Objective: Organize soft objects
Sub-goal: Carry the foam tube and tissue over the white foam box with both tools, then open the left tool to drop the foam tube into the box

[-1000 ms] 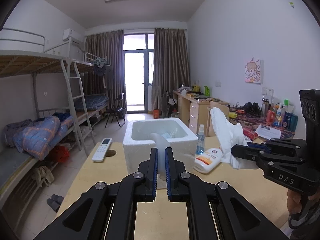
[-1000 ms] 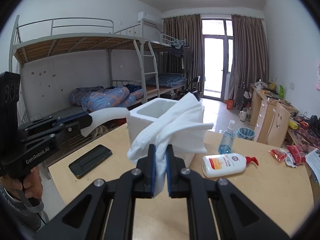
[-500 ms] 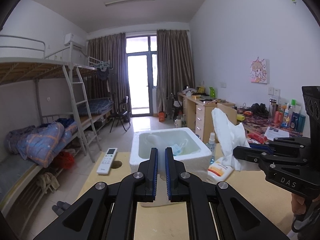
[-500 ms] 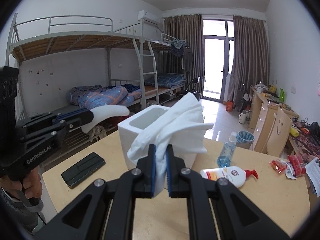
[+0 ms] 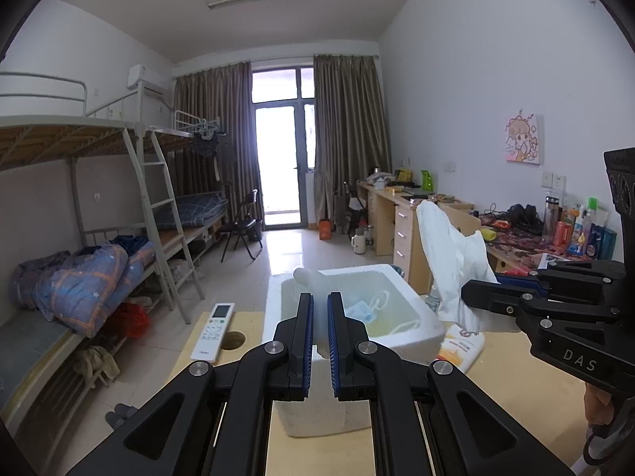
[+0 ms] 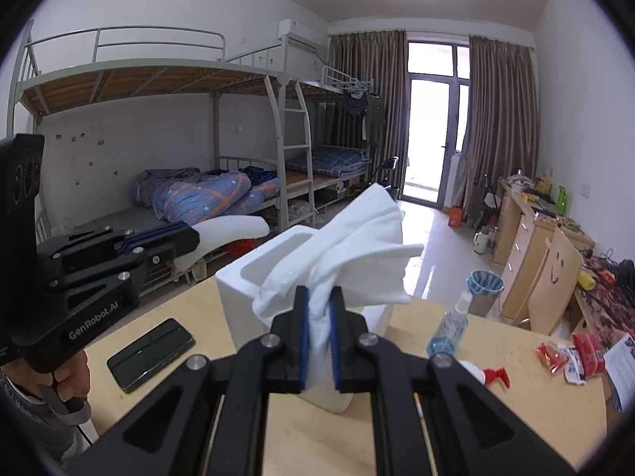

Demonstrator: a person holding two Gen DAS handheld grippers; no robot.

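The left tool (image 5: 320, 309) pinches a smooth white soft thing (image 6: 232, 229), and its tip hangs over the open foam box (image 5: 416, 311), straight ahead and just below. The right tool (image 6: 317, 309) squeezes a white cloth (image 6: 357, 254), up in the air beside the box. The left tool is nearer. What lies deep in the box is hard to see.

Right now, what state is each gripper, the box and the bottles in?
Left gripper: shut on a white foam strip, above the box.
Right gripper: shut on a white cloth.
Foam box: open, upright, items inside.
Lotion bottle: lying down.
Spray bottle: upright.
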